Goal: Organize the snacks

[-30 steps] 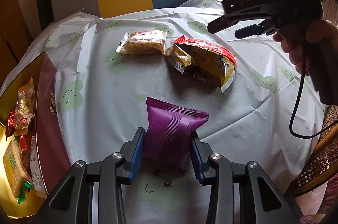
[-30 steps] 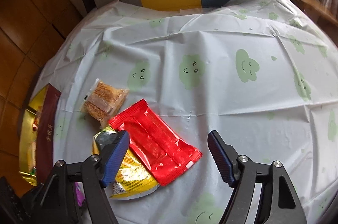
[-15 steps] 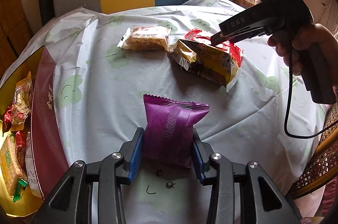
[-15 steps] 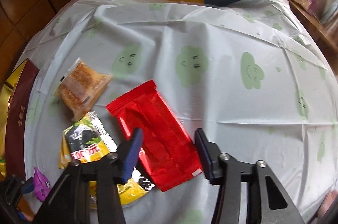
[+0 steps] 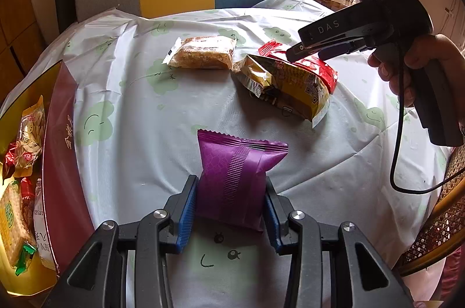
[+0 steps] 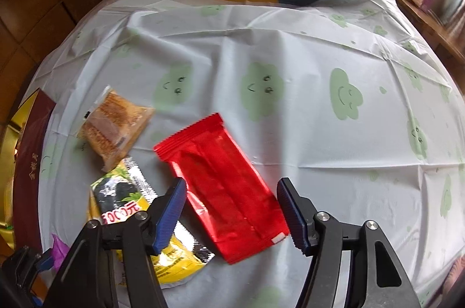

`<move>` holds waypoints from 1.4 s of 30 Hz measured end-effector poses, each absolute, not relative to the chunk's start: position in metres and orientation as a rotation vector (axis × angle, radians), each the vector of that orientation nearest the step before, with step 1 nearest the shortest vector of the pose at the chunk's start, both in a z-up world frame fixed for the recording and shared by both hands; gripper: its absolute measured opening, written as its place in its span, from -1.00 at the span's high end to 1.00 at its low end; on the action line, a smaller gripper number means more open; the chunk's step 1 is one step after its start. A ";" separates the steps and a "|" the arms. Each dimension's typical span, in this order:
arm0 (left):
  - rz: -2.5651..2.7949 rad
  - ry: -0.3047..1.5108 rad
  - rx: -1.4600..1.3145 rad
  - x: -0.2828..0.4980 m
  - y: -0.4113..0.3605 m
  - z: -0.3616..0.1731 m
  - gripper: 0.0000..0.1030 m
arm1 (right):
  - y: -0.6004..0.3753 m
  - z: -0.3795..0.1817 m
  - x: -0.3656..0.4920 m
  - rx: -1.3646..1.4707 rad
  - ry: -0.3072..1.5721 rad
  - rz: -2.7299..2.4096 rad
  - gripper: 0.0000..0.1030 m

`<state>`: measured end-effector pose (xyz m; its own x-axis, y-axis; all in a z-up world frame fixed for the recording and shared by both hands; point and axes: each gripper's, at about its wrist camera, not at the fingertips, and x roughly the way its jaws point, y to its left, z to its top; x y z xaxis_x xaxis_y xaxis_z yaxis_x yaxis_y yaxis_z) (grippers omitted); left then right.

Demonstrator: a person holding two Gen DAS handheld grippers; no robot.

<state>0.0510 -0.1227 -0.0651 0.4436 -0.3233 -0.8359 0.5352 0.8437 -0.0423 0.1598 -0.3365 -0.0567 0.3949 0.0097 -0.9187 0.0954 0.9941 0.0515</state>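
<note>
Purple snack pack (image 5: pixel 237 180) clamped upright in left hand-held gripper (image 5: pixel 231 206), just above the tabletop (image 5: pixel 145 110). Red packet (image 6: pixel 223 186) flat between right hand-held gripper (image 6: pixel 232 216) pads, jaws opening, not pressing.

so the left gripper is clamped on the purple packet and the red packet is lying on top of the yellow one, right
Not quite. The left gripper is clamped on the purple packet, but the stacking is the other way round: the yellow packet lies on the near corner of the red packet. The left wrist view shows it best, with the red one tucked behind and under the yellow.
</note>
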 end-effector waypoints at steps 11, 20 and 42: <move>-0.533 0.970 0.242 0.050 -0.122 -0.065 0.18 | -0.333 -0.068 0.157 0.014 1.197 -0.069 -0.22; -0.532 0.968 0.242 0.050 -0.122 -0.065 0.18 | -0.329 -0.069 0.158 -0.045 1.193 -0.087 -0.23; -0.508 0.964 0.258 0.048 -0.125 -0.065 0.18 | -0.326 -0.074 0.151 -0.057 1.186 -0.092 -0.09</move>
